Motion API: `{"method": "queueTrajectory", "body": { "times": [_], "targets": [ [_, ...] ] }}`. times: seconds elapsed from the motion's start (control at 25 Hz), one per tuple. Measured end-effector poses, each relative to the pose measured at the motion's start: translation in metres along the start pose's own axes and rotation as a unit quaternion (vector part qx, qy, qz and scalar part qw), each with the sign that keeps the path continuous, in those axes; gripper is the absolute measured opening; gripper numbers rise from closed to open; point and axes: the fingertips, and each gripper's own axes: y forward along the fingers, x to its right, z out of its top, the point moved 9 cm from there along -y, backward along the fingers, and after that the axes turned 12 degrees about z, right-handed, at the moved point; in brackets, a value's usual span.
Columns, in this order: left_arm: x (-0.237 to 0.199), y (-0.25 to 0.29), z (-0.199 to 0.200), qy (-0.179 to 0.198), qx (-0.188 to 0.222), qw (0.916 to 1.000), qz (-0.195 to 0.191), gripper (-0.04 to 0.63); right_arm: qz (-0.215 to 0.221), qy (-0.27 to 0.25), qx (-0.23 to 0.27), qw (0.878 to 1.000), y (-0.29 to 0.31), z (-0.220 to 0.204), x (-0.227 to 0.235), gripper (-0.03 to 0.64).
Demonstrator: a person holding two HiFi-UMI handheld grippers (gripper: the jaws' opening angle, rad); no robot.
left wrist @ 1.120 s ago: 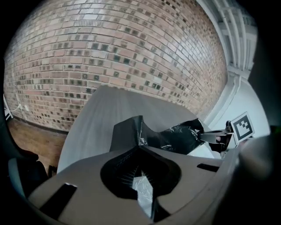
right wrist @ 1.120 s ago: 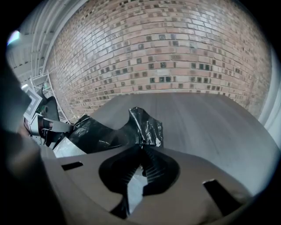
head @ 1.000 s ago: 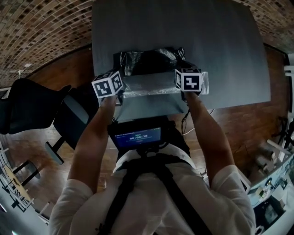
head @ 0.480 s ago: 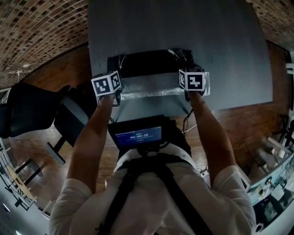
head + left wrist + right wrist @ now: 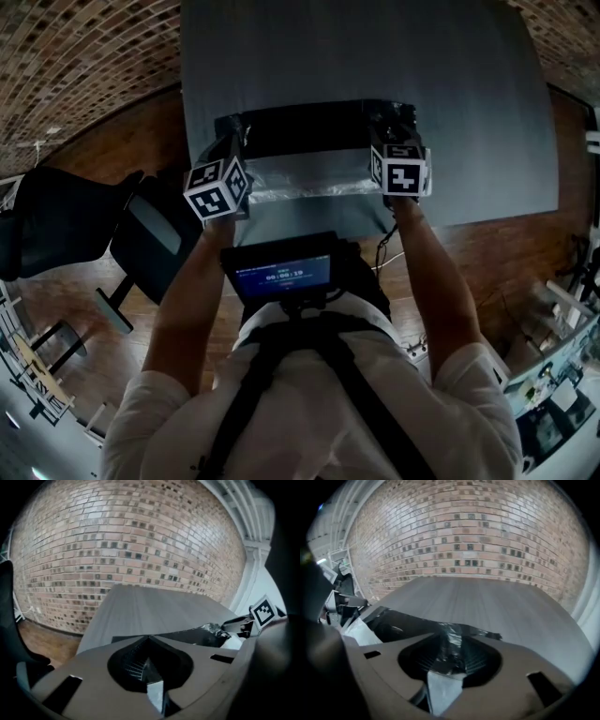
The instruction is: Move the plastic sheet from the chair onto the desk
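The plastic sheet [image 5: 305, 173], black at its far part and silvery nearer me, lies stretched across the near part of the grey desk [image 5: 375, 56]. At the sheet's left corner, my left gripper [image 5: 232, 145] is shut on the plastic; in the left gripper view a pale strip of sheet [image 5: 155, 692] runs between the closed jaws of that gripper [image 5: 149, 641]. My right gripper [image 5: 389, 122] is at the right corner. Its jaws have just been opening, and crumpled black sheet [image 5: 451, 641] still lies loosely between them.
Two black chairs [image 5: 56, 220] [image 5: 155, 239] stand on the wooden floor to the left of the desk. A brick wall [image 5: 117, 541] rises beyond the desk's far edge. A small screen [image 5: 281, 272] is strapped to the person's chest.
The sheet's crumpled black hump has flattened and spread out on the desk. Both grippers have shifted slightly forward, and the left one has lifted and tilted.
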Motion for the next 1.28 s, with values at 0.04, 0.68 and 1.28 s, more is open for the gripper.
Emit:
{"method": "queueTrajectory", "body": {
  "times": [0.04,0.68,1.28],
  "targets": [
    [0.012,0.000,0.004,0.002,0.008,0.9995,-0.031,0.006,0.031,-0.019,0.000,0.999,0.005,0.005,-0.013,0.083],
    [0.034,0.051,-0.034,-0.100,-0.188,0.9700,-0.118,0.006,0.227,-0.002,-0.104,0.968,0.073,0.010,-0.067,0.000],
    [0.038,0.051,-0.034,-0.057,-0.182,0.9747,-0.117,0.006,0.104,0.109,-0.023,0.988,0.014,-0.018,0.083,0.000]
  ]
}}
